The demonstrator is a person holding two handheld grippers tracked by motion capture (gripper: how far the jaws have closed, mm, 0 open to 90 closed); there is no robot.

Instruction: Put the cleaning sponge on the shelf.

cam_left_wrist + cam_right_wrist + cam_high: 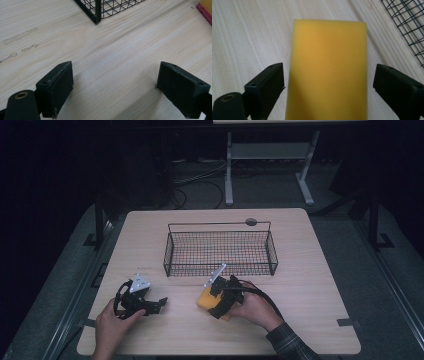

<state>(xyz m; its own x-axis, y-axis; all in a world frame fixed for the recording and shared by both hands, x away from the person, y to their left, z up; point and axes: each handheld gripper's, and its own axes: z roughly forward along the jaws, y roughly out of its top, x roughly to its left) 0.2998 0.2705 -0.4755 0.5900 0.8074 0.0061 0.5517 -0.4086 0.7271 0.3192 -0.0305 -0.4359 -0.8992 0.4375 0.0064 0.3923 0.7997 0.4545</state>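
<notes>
On the pale wooden table (310, 285), a yellow sponge (328, 67) lies flat near the front edge, just in front of a black wire basket (220, 251) that stands mid-table. Right gripper (220, 296) sits directly over the sponge, held by the person's right hand (256, 309). From the right gripper view, the jaws stand wide apart with the sponge lying between them, a narrow gap showing on each side; neither jaw touches the sponge and nothing is gripped. Part of the basket's mesh shows at the upper right of that view.

Left gripper (156, 304) rests low over bare tabletop, well to the left of the sponge, held by the left hand (112, 322). Its jaws are likewise spread wide, with only wood grain between them. In the left gripper view, the near corner of the basket (96, 11) appears ahead, and an edge of the sponge, with a dark red layer, shows at the far upper right corner (206, 8)
</notes>
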